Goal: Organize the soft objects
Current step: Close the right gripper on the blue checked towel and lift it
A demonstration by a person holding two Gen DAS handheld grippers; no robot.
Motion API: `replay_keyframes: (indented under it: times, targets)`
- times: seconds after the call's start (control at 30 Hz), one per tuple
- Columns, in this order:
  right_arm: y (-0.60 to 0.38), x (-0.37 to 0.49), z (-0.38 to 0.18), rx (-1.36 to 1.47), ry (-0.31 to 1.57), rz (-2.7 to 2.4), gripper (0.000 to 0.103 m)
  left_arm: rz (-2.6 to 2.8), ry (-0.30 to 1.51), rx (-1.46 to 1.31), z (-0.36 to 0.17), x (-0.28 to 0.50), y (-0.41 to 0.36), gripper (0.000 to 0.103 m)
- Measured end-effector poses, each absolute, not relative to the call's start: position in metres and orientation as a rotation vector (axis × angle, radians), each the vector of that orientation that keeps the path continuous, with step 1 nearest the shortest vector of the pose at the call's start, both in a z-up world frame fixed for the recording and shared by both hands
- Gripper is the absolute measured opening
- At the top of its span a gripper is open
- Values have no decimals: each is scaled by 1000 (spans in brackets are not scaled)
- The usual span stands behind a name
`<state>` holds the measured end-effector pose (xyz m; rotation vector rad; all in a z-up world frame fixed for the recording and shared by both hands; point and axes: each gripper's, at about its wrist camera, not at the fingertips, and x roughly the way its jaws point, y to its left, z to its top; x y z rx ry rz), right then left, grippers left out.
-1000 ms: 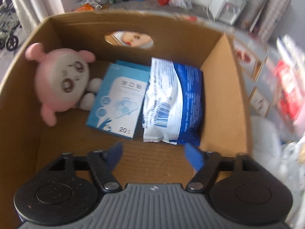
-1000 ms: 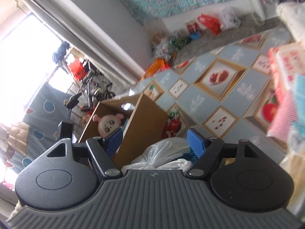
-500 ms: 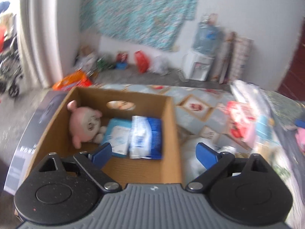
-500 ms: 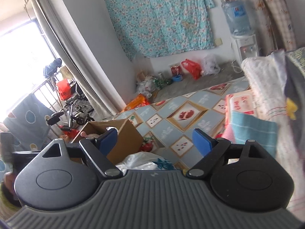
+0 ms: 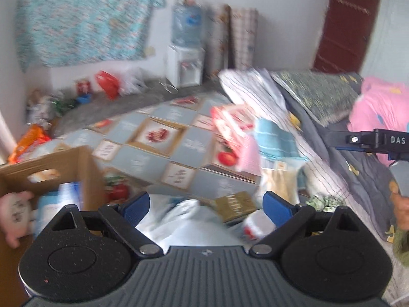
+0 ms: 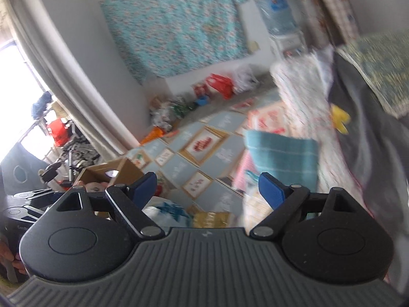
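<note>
Both views motion-blurred; fine detail unreliable.

Left tool [image 5: 205, 206]: blue fingers spread wide, nothing between them. It sits above a white plastic bag [image 5: 184, 220] on the floor. Cardboard box [image 5: 76, 161] at 9 o'clock in the left wrist view, open top, oval handle hole in the near wall. Pink plush toy [image 5: 14, 212] inside the box against its left side, at the frame edge. A blue-and-white packet [image 5: 69, 192] stands beside the plush, inside the same box.

Patterned floor mat [image 5: 158, 140] runs from 10 to 12 o'clock. A red-and-white packet [image 5: 235, 122] and a folded teal towel [image 5: 276, 138] lie at about 1 o'clock, touching or just beside the edge of the striped bedding [image 5: 258, 89]; contact not resolvable through blur. Pink cloth [image 5: 383, 107] at 3 o'clock on the bed. Right tool's black body [image 5: 370, 140] enters at 3 o'clock.

Right tool [image 6: 207, 188]: fingers likewise wide apart, empty. In the right wrist view the cardboard box [image 6: 120, 171] is at 9 o'clock, well apart from the teal towel [image 6: 281, 153] at 2 o'clock. Plush toy [image 6: 93, 186] just visible inside the box. Water dispenser [image 6: 278, 18] at 1 o'clock by the wall; floral cloth [image 6: 173, 23] hangs at 12 o'clock.
</note>
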<state>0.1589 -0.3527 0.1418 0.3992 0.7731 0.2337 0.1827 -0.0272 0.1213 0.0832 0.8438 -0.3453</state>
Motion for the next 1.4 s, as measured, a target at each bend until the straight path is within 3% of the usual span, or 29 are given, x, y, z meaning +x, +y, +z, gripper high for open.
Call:
replay_keyframes:
  times: [0.2, 0.27, 0.33, 0.43, 0.53, 0.97, 1.13, 1.4]
  targets:
    - [-387, 190, 100, 499, 822, 153, 85, -421, 889, 141, 88, 232, -90, 89]
    - [-402, 204, 86, 532, 830, 124, 81, -440, 894, 153, 79, 247, -108, 82]
    - [-415, 222, 73, 557, 849, 104, 71, -462, 901, 160, 72, 260, -123, 71]
    - [-429, 247, 52, 581, 886, 89, 60, -484, 909, 166, 64, 277, -140, 62]
    - [-439, 266, 35, 593, 912, 68, 56, -498, 919, 168, 55, 292, -156, 54]
    - [-451, 313, -3, 620, 953, 84, 56, -511, 1012, 171, 12, 344, -189, 54]
    - [-452, 315, -8, 644, 933, 115, 32, -529, 1034, 133, 8, 353, -191, 55]
    - [-443, 317, -10, 685, 903, 210, 18, -547, 1008, 156, 6, 352, -200, 52]
